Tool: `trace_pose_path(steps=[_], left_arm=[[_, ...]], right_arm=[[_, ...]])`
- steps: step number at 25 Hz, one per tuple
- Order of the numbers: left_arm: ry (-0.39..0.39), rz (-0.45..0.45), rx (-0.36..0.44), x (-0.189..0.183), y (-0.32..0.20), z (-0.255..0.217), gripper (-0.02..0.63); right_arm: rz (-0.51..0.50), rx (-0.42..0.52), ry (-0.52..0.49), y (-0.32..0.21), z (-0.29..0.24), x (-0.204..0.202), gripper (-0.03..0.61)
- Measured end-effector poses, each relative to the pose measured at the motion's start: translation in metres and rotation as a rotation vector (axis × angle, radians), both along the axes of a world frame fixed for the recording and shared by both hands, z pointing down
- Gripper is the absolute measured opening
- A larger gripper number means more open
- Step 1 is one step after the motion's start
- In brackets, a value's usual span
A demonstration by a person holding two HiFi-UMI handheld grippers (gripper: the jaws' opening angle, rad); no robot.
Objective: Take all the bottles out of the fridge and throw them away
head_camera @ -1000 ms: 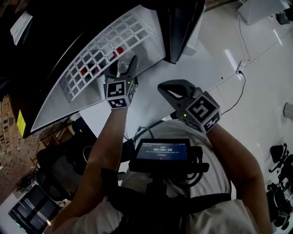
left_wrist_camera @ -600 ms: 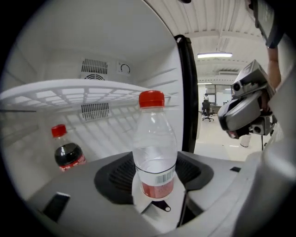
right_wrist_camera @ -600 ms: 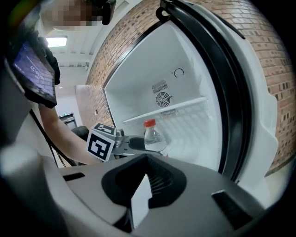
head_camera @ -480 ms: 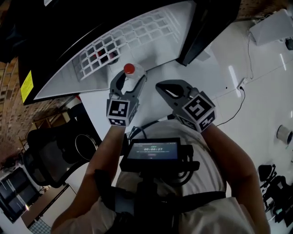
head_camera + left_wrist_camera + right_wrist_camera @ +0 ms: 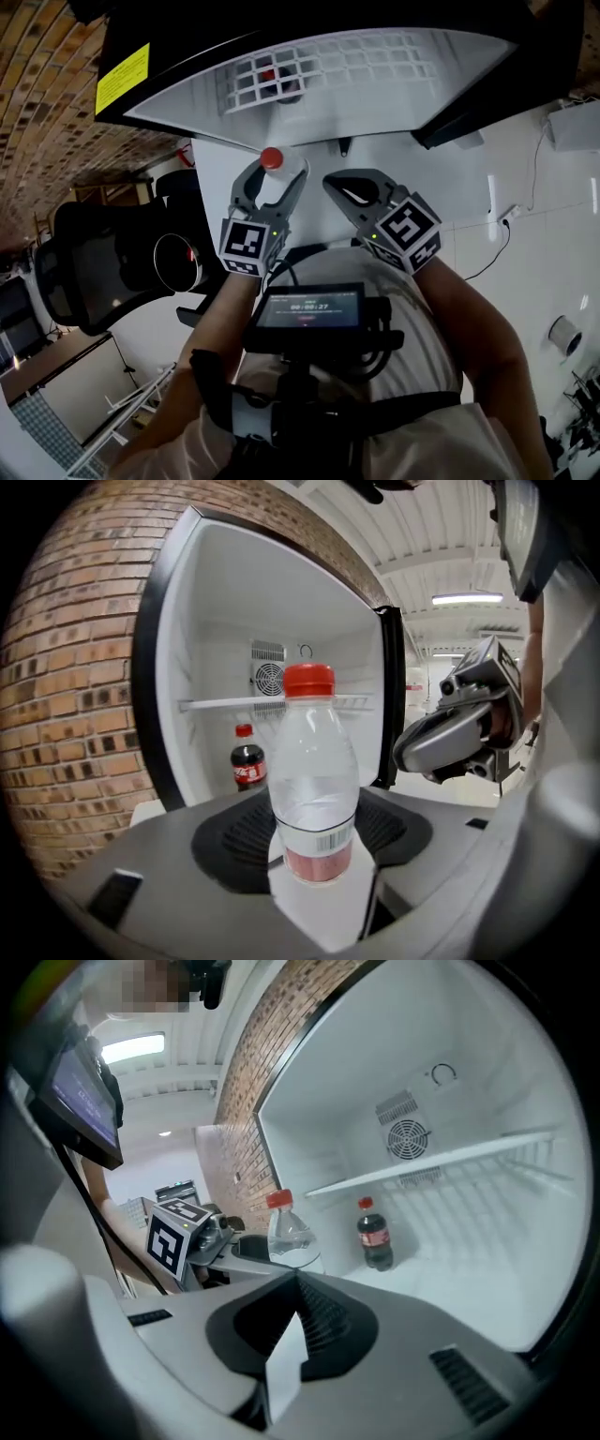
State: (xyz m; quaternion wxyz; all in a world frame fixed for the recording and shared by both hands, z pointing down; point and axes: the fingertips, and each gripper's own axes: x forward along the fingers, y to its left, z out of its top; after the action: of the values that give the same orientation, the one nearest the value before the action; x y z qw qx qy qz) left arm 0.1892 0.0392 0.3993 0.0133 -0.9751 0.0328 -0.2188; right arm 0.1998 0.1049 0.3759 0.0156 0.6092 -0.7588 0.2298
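My left gripper [image 5: 275,172] is shut on a clear plastic bottle [image 5: 279,173] with a red cap, held upright in front of the open fridge [image 5: 375,103]. In the left gripper view the bottle [image 5: 312,780] stands between the jaws, both pads against its lower body. A dark cola bottle [image 5: 247,758] with a red cap stands on the fridge floor under the wire shelf [image 5: 225,705]; the right gripper view shows this cola bottle [image 5: 375,1235] too. My right gripper [image 5: 330,181] hangs just right of the left one, its jaws together and empty.
A black office chair [image 5: 94,272] stands at the left, beside a brick wall [image 5: 47,84]. The fridge's black door [image 5: 469,117] stands open at the right. A cable and socket [image 5: 511,216] lie on the white floor at the right.
The left gripper has drawn back out of the fridge with the clear bottle in it. The right gripper moved along beside it. The fridge now sits farther up in the head view.
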Motion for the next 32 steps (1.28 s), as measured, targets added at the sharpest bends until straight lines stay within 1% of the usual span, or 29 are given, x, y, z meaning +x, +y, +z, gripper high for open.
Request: trace_pose_path(steps=[7,13,18,23,26,29,32], left_arm=[[0.011,-0.137,0.004,-0.06,-0.028,-0.007,0.27],[-0.021,-0.291,-0.044,-0.118,-0.058,-0.009,0.27],[-0.009,-0.343,0.002,-0.167,-0.083,-0.002,0.272],[-0.014,-0.452,-0.015,-0.212,-0.1,-0.001,0.272],[-0.012,-0.502,-0.008,-0.239,-0.113,0.004,0.272],[-0.017,-0.573,-0.026,-0.269,-0.122,0.006,0.272],[-0.017,-0.608,-0.026,-0.299,-0.131,0.011,0.272]], right_arm=[[-0.167,0.013,-0.004,-0.04,-0.001,-0.053,0.005],[-0.279,0.016,-0.005,-0.078,-0.002,-0.099,0.005],[-0.356,0.012,0.0,-0.105,0.001,-0.136,0.005],[-0.433,0.013,0.006,-0.128,0.0,-0.173,0.005],[-0.478,0.01,0.009,-0.141,0.002,-0.196,0.005],[-0.532,0.002,0.005,-0.153,0.004,-0.223,0.005],[-0.579,-0.005,0.0,-0.166,0.006,-0.253,0.005]])
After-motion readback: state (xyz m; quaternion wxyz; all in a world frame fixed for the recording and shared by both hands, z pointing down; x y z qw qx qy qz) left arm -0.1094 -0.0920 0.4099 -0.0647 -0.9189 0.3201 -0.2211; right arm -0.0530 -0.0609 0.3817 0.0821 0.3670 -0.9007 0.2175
